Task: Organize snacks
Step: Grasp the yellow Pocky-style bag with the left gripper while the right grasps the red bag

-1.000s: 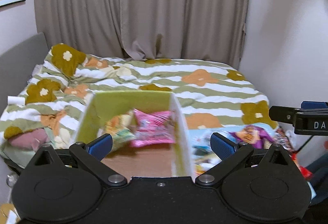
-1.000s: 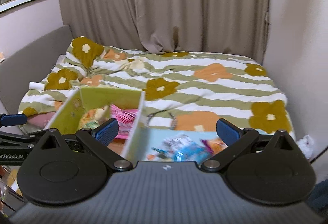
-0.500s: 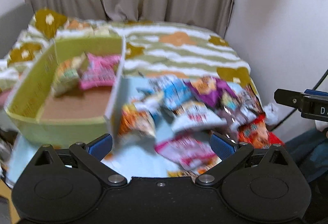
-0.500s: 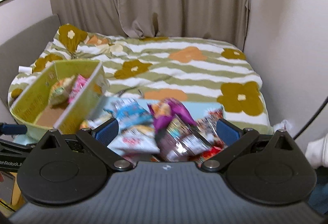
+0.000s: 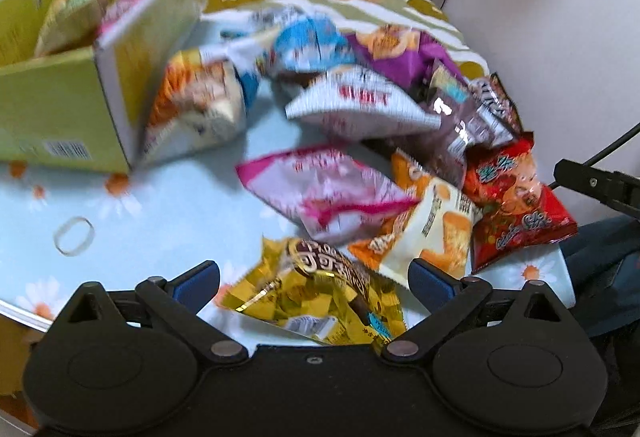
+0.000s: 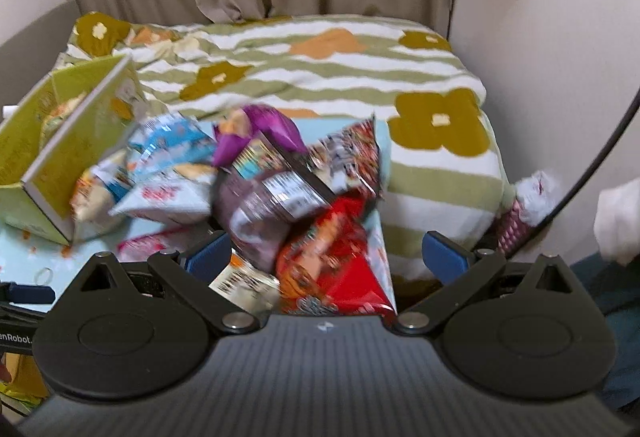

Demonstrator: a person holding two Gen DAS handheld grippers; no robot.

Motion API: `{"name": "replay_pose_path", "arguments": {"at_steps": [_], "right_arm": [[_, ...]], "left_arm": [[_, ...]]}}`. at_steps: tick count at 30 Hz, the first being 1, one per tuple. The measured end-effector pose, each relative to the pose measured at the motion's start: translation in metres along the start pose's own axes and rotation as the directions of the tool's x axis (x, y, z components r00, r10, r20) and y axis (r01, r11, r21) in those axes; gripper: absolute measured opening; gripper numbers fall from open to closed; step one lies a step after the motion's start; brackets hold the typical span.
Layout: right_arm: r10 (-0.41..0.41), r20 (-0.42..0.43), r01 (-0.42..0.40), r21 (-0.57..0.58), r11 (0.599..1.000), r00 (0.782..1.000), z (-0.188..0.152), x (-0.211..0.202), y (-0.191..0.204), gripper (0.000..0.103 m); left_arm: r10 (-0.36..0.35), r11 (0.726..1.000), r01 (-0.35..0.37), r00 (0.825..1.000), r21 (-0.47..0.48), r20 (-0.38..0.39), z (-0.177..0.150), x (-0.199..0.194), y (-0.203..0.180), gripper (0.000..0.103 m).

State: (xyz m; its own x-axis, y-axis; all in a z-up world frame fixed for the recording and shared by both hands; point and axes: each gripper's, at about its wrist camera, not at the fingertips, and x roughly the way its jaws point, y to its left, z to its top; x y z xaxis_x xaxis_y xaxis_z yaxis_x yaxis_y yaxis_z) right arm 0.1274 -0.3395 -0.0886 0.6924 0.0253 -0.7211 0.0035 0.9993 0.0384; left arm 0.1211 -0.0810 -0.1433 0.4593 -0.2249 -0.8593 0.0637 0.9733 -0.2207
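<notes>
Both the left tongs (image 5: pixel 314 279) and right tongs (image 6: pixel 327 255) are hanging released and empty over the snack bags, so a pick is pending: the gold bag (image 5: pixel 320 297), low centre, needs closing on before carrying to the green box (image 5: pixel 80 49), upper left.

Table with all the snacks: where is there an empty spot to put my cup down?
The bare blue tablecloth lies free in front of the green box, left of the pink bag, near a small ring. The right side is crowded: gold bag, red bag and others overlap.
</notes>
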Motion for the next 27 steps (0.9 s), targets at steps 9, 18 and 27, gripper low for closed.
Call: {"name": "replay_pose_path", "arguments": {"at_steps": [9, 18, 27], "right_arm": [[0.0, -0.039, -0.001, -0.023, 1.0, 0.999, -0.016, 0.027, -0.004, 0.103], [0.013, -0.053, -0.015, -0.041, 0.999, 0.998, -0.015, 0.042, -0.005, 0.103], [0.017, -0.07, -0.021, -0.062, 0.998, 0.997, -0.017, 0.052, -0.003, 0.103]], "left_arm": [[-0.009, 0.999, 0.008, 0.999, -0.04, -0.032, -0.008, 0.022, 0.001, 0.088], [-0.097, 0.99, 0.091, 0.994, -0.111, -0.05, -0.01, 0.032, 0.009, 0.067], [-0.098, 0.991, 0.094, 0.994, -0.098, -0.036, -0.013, 0.026, 0.01, 0.064]]}}
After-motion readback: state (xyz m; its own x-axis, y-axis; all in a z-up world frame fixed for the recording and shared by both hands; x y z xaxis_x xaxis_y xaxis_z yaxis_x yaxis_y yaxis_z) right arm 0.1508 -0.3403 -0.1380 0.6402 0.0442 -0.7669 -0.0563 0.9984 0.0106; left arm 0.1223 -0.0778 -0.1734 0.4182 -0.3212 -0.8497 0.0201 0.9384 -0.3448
